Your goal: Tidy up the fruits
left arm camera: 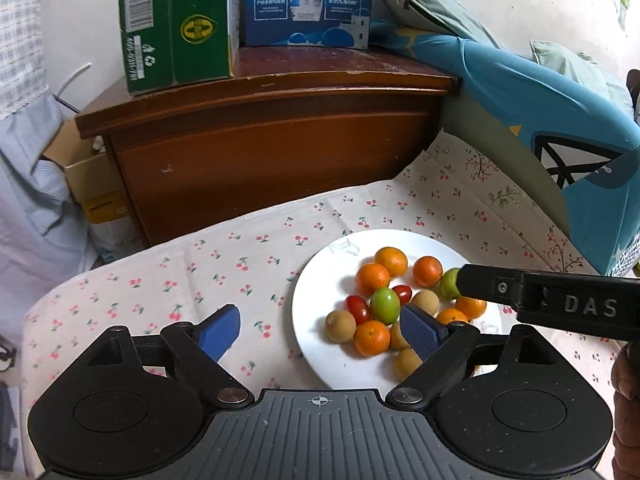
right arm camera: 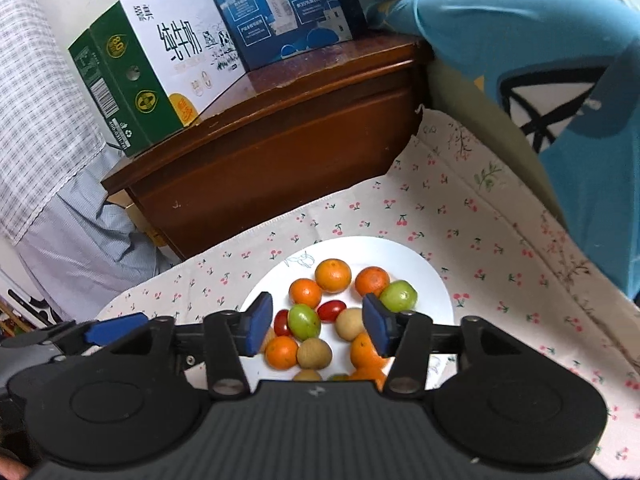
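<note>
Sitting together on a white plate (left arm camera: 320,276) are the fruits (right arm camera: 316,316): round oranges, two green ones, tan-brown ones and two red cherry tomatoes. The tomato (right arm camera: 331,310) beside the middle green fruit lies with its long axis running left to right in the right wrist view. The plate rests on a cherry-print cloth (left arm camera: 224,264) covering the counter. The left tongs (left arm camera: 320,330) stand wide apart with nothing between them, one pad over the plate's near edge. The right tongs (right arm camera: 318,330) are apart above the fruit, gripping none. Behind stand a wooden cabinet (left arm camera: 272,136) bearing a green carton (right arm camera: 136,80) and a blue carton (left arm camera: 308,4), with blue bedding (right arm camera: 532,56) alongside.
</note>
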Tool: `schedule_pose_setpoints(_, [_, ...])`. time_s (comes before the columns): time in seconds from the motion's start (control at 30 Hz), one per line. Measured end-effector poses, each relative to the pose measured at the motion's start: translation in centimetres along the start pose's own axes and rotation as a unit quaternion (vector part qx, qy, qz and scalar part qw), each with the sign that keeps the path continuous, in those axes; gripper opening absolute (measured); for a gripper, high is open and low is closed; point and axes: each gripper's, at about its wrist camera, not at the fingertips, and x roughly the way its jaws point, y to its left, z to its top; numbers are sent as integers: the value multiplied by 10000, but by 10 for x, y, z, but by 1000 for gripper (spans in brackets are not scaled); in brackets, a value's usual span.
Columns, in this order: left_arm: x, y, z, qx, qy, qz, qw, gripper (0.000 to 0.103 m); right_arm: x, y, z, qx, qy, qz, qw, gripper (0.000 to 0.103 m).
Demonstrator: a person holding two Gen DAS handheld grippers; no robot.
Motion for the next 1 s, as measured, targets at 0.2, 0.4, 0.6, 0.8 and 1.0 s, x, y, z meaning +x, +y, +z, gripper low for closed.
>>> schedule_pose_setpoints(0.2, [-19, -3, -10, -61, 116, 118, 9998, 91, -23, 0, -8, -78, -36, -104, 9999, 71])
schedule_pose_setpoints(0.4, [-28, -3, -22, -122, 321, 303, 9989, 91, -36, 1, -18, -172, 127, -304, 9993, 78])
schedule_pose_setpoints(0.6, [-32, -4, -29, -169, 476, 447, 9977, 91, -44, 1, -27, -182, 337, -567, 9977, 84])
schedule_pose_setpoints(0.8, [-31, -7, -33, -182, 590, 570, 9965, 91, -49, -1, -31, -247, 395, -919, 9947, 92])
schedule_pose_setpoints(1.0, [-29, -6, -33, -249, 679, 607, 9955, 91, -38, -5, -34, -269, 685, -1319, 9885, 95])
